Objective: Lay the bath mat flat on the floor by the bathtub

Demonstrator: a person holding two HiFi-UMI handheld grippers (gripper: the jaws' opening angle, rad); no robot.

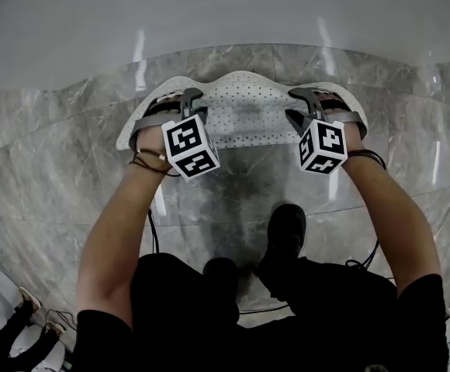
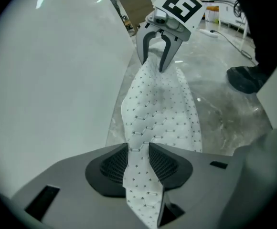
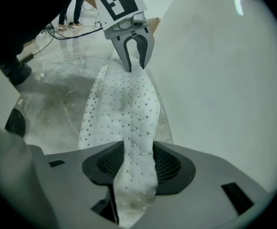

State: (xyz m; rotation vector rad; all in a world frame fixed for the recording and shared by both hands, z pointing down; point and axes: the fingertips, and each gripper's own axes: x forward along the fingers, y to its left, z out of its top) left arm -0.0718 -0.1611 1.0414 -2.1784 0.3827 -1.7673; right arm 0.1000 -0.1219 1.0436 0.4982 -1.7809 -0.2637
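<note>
The white perforated bath mat (image 1: 248,108) hangs stretched between my two grippers, just above the grey marble floor (image 1: 62,169) along the white bathtub wall (image 1: 209,22). My left gripper (image 1: 183,98) is shut on the mat's left end; in the left gripper view the pads (image 2: 113,165) pinch a folded edge of the mat (image 2: 157,113). My right gripper (image 1: 310,98) is shut on the right end, and in the right gripper view its pads (image 3: 169,162) squeeze the mat (image 3: 122,104). Each gripper sees the other one across the mat: the right gripper (image 2: 155,63) and the left gripper (image 3: 136,63).
The person's two dark shoes (image 1: 287,227) (image 1: 221,273) stand on the floor behind the mat. Cables and white gear (image 1: 8,316) lie at the lower left. The tub wall (image 2: 57,70) (image 3: 224,70) bounds the far side of the mat.
</note>
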